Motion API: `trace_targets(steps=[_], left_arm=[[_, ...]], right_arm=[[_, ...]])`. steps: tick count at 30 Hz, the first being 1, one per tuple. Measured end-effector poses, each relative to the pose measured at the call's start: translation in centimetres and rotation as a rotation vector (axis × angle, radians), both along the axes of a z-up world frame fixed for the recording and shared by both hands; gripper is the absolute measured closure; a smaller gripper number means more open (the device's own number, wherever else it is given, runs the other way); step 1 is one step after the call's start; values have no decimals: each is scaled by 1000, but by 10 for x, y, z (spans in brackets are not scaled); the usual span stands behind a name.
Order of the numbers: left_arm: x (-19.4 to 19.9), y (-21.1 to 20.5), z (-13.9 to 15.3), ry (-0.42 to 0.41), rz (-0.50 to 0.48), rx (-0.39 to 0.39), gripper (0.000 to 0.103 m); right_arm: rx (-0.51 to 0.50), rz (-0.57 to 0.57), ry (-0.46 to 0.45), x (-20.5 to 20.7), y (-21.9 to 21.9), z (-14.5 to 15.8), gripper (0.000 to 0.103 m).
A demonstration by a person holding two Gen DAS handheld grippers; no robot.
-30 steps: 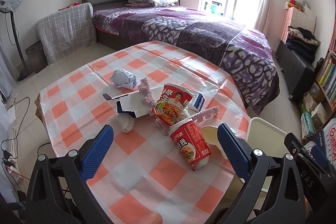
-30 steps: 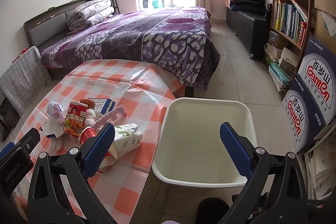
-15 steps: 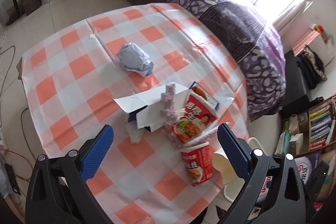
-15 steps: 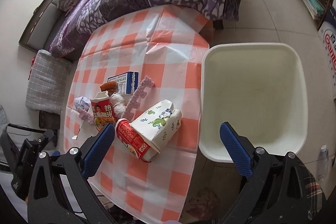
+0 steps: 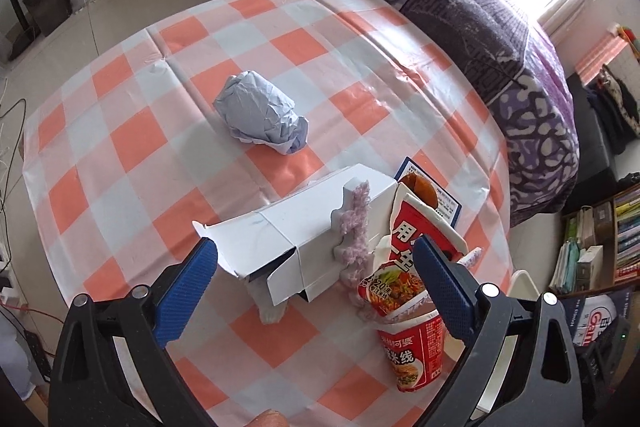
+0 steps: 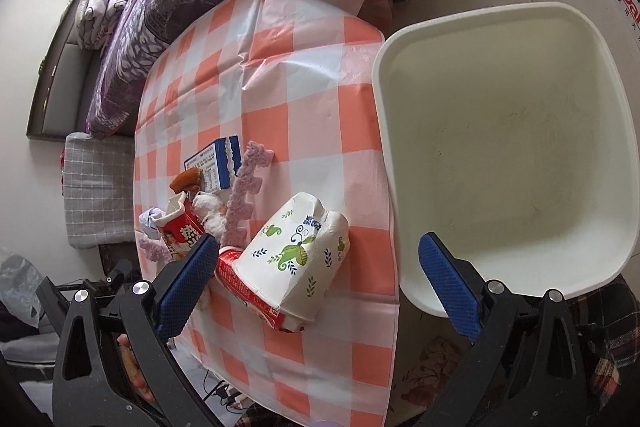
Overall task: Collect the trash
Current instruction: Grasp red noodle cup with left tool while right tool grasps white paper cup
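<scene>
Two red noodle cups (image 5: 412, 355), one white carton (image 5: 304, 239), one paper ball (image 5: 262, 117).

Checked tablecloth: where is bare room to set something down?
Free: the checked tablecloth around the crumpled grey-blue paper ball, and the far side toward the purple bed. Crowded: white cardboard box and red noodle cups near the edge.

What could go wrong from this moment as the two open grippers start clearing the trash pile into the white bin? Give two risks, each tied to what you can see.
1. The white paper cup lies on its side beside the table's edge next to the bin; a nudge might roll it onto the floor.
2. The white carton, noodle packet and red cup lie tangled, so the left gripper could drag neighbours along.
</scene>
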State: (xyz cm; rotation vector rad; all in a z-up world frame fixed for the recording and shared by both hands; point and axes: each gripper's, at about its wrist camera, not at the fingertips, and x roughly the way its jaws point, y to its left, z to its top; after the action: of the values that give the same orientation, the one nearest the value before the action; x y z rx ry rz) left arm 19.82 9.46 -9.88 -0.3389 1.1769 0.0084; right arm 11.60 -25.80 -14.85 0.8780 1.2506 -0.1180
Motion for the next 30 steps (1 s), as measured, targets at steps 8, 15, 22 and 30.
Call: trace_targets(steps=[8, 15, 22, 30], left_arm=[[3, -48, 8, -67, -149, -5, 10], [11, -110, -18, -33, -307, 121, 10], [18, -116, -49, 7, -337, 289, 40], [1, -78, -5, -104, -259, 164, 49]], right_arm=[[-30, -32, 1, -5, 1, -2, 7], [-86, -50, 4, -8, -8, -2, 7], [-5, -22, 56, -4, 11, -19, 7], [134, -33, 105, -4, 40, -42, 7]])
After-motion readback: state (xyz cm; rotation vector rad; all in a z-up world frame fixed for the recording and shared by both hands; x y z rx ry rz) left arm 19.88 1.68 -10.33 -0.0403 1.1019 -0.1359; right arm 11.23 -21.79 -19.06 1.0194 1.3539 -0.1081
